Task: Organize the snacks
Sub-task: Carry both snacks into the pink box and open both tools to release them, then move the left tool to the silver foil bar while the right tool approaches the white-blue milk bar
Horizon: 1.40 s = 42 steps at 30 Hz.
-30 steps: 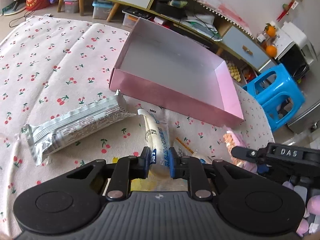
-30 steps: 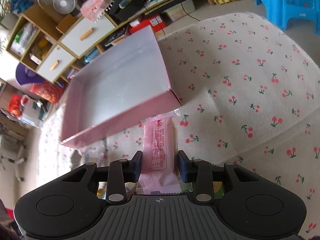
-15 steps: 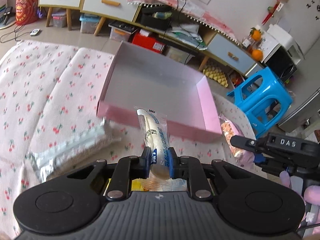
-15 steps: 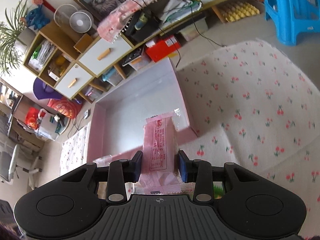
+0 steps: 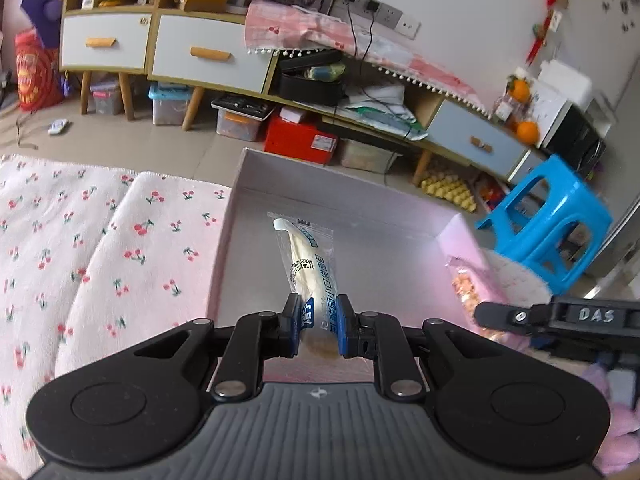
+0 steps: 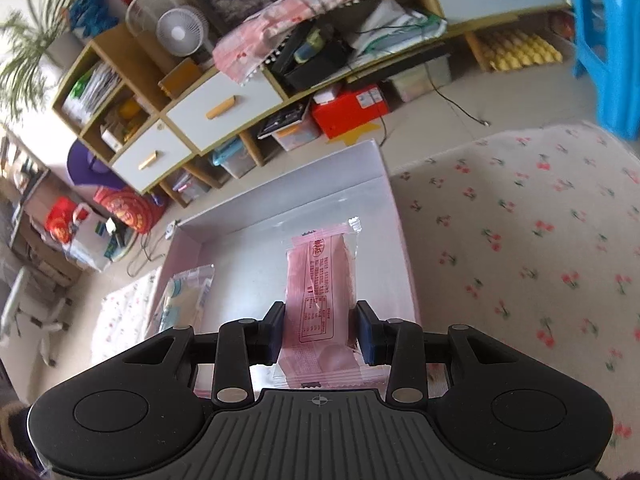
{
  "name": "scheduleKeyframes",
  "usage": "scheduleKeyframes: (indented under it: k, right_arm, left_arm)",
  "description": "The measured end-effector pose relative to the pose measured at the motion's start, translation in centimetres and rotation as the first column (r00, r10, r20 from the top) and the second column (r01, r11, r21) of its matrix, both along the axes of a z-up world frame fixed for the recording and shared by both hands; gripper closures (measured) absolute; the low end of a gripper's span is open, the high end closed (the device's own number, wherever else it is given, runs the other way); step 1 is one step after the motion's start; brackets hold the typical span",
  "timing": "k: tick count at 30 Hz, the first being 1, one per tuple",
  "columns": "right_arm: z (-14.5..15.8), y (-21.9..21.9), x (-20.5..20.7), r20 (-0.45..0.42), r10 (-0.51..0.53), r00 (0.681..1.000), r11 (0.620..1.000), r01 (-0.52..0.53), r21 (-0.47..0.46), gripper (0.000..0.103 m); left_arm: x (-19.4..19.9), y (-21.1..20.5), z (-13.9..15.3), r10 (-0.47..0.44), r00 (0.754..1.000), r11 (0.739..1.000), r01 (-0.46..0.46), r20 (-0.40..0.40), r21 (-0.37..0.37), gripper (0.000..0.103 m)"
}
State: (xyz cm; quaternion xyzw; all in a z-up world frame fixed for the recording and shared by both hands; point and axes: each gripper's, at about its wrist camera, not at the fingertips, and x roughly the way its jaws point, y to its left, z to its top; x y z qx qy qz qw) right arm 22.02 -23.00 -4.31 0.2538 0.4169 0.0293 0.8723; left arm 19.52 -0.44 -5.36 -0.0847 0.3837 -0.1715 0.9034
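Hovering above a pink box (image 5: 384,264), left gripper (image 5: 316,330) fingers clamp a white snack packet (image 5: 310,264); right gripper (image 6: 320,332) fingers clamp a pink wrapped snack (image 6: 322,288).

Box (image 5: 232,216) on cloth (image 5: 100,240); stool (image 5: 548,220) behind.
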Motion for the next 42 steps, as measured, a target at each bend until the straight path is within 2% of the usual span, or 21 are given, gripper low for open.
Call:
scheduleKeyframes:
  k: [2, 5, 8, 11, 14, 16, 18, 20, 24, 30, 36, 39, 42]
  right_arm:
    - [-0.4, 0.6, 0.6, 0.016, 0.019, 1.0, 0.999, -0.018, -0.034, 0.067]
    - [-1.0, 1.3, 1.2, 0.023, 0.043, 0.999, 0.995, -0.041, -0.089, 0.067]
    - [-1.6, 1.7, 1.5, 0.022, 0.058, 0.998, 0.989, -0.055, -0.135, 0.067]
    - [-1.5, 2.1, 1.4, 0.03, 0.074, 0.997, 0.983, -0.067, -0.171, 0.067]
    - [-1.4, 2.3, 1.3, 0.024, 0.084, 0.996, 0.983, -0.079, -0.163, 0.065]
    - [-1.2, 2.4, 1.2, 0.024, 0.1, 0.995, 0.984, -0.095, -0.15, 0.064]
    - [-0.7, 2.5, 1.1, 0.017, 0.11, 0.994, 0.985, -0.107, -0.135, 0.055]
    - [0.0, 2.4, 0.8, 0.026, 0.104, 0.994, 0.985, -0.099, -0.141, 0.045]
    - [1.4, 2.6, 0.0, 0.025, 0.098, 0.995, 0.983, -0.093, -0.16, 0.036]
    - [3.6, 3.1, -1.7, 0.012, 0.105, 0.994, 0.973, -0.1, -0.207, 0.027]
    - [5.0, 3.7, -4.8, -0.003, 0.142, 0.99, 0.968, -0.139, -0.21, 0.019]
    - [5.2, 4.3, -6.4, -0.021, 0.169, 0.985, 0.957, -0.169, -0.235, 0.018]
    - [5.3, 5.0, -7.6, -0.057, 0.189, 0.98, 0.941, -0.197, -0.275, 0.018]
  left_arm:
    - [0.3, 0.1, -0.2, -0.016, 0.999, 0.999, 0.015, 0.028, 0.043, 0.087]
    - [0.5, 0.2, -0.6, -0.04, 0.999, 0.998, 0.038, 0.022, 0.056, 0.087]
    - [0.1, -0.3, -0.4, -0.075, 0.996, 0.989, 0.07, 0.036, 0.133, 0.087]
    - [-0.3, -0.1, -0.3, -0.088, 0.996, 0.987, 0.083, 0.027, 0.134, 0.086]
    - [-0.2, 0.0, -0.3, -0.091, 0.996, 0.988, 0.087, 0.019, 0.13, 0.084]
    - [-0.6, 0.2, -0.1, -0.075, 0.997, 0.989, 0.07, 0.03, 0.13, 0.073]
    - [-0.4, 0.0, -0.1, -0.078, 0.996, 0.989, 0.072, 0.039, 0.126, 0.056]
    - [-0.5, -0.2, 0.3, -0.08, 0.995, 0.988, 0.073, 0.051, 0.134, 0.048]
    - [-1.0, -0.6, 1.3, -0.074, 0.996, 0.987, 0.066, 0.053, 0.146, 0.028]
    - [-2.6, -0.7, 2.8, -0.05, 0.998, 0.984, 0.043, 0.038, 0.172, 0.009]
    - [-4.7, 0.6, 3.4, -0.019, 1.0, 0.985, 0.021, -0.014, 0.17, 0.0]
    - [-5.6, 1.5, 3.5, -0.01, 0.999, 0.985, 0.017, -0.039, 0.169, 0.001]
    - [-6.5, 2.1, 3.7, 0.004, 0.998, 0.979, 0.008, -0.057, 0.206, 0.001]
